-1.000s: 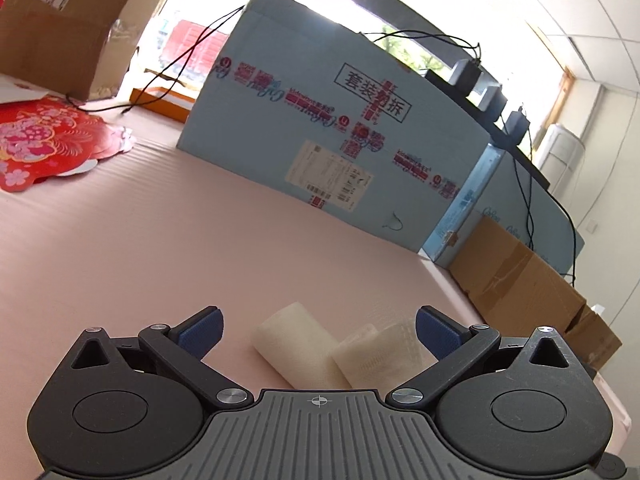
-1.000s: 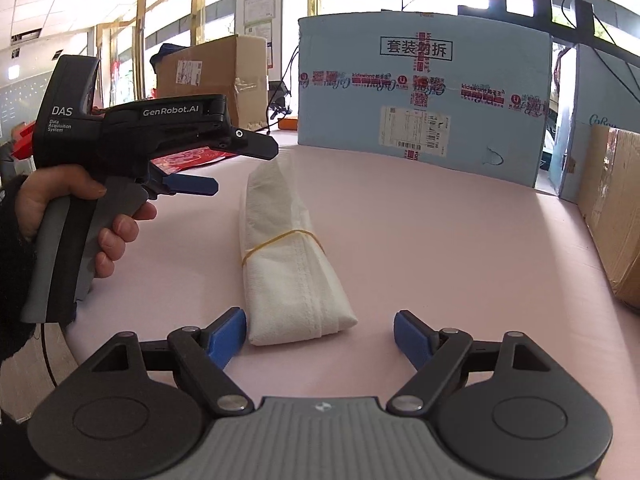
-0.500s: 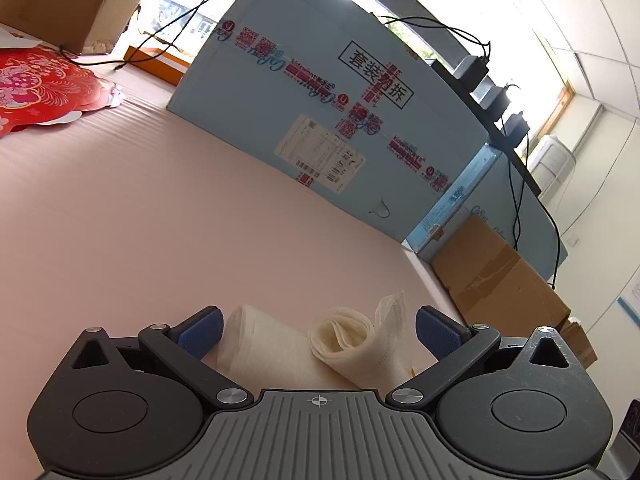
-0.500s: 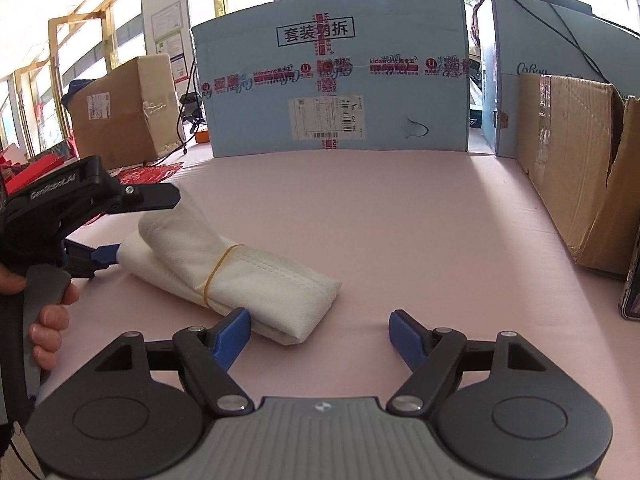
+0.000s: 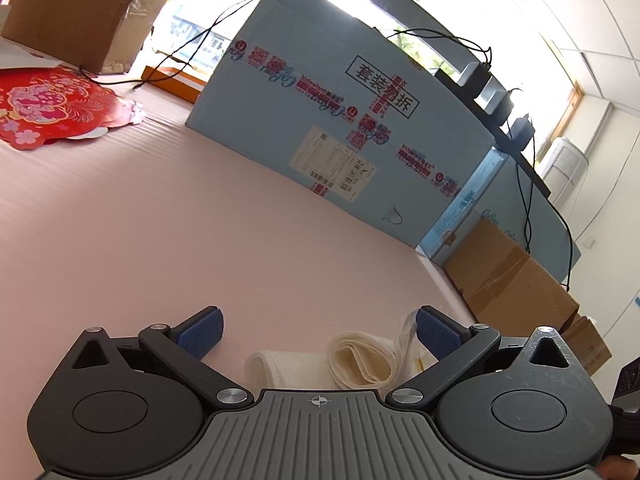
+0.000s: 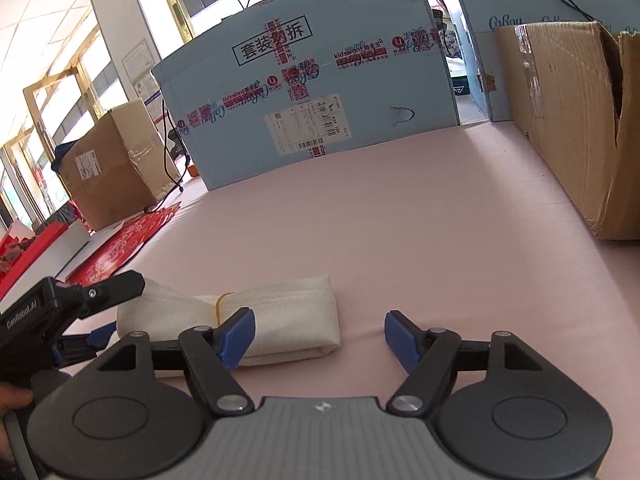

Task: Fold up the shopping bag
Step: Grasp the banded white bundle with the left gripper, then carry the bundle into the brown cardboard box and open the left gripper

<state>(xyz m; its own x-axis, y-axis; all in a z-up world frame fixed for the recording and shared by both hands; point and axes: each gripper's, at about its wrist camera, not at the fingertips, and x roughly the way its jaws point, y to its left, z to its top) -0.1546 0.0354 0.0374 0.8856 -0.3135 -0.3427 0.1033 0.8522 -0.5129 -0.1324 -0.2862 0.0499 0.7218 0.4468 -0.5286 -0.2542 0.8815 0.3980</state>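
Item: shopping bag (image 6: 276,320), white cloth, on the pink table (image 6: 400,220). Condition at this moment: already folded and rolled into a compact bundle, with a yellow rubber band (image 6: 220,304) around it about midway along; by the look of it, your folding was essentially done, and what was left, as far as could be judged, was at most a tidy-up or setting the bundle down for good. Position: it lay flat on the table near your edge, well apart from the big blue box (image 6: 312,92) at the back and the brown carton (image 6: 576,120) on the right. Orientation: in the right wrist view its long axis ran across the frame, roughly parallel to the face of the blue box, with the squared, folded end toward the right and the looser end toward the left. Left gripper (image 5: 318,330): jaws apart, straddling the looser end, where the curled layers of cloth (image 5: 360,360) showed between the blue pads; whether a pad touched the cloth could not be told. Right gripper (image 6: 320,336): jaws apart, holding nothing, its left pad (image 6: 236,334) in front of the bundle's near side and the squared end lying between the two pads, contact not discernible.
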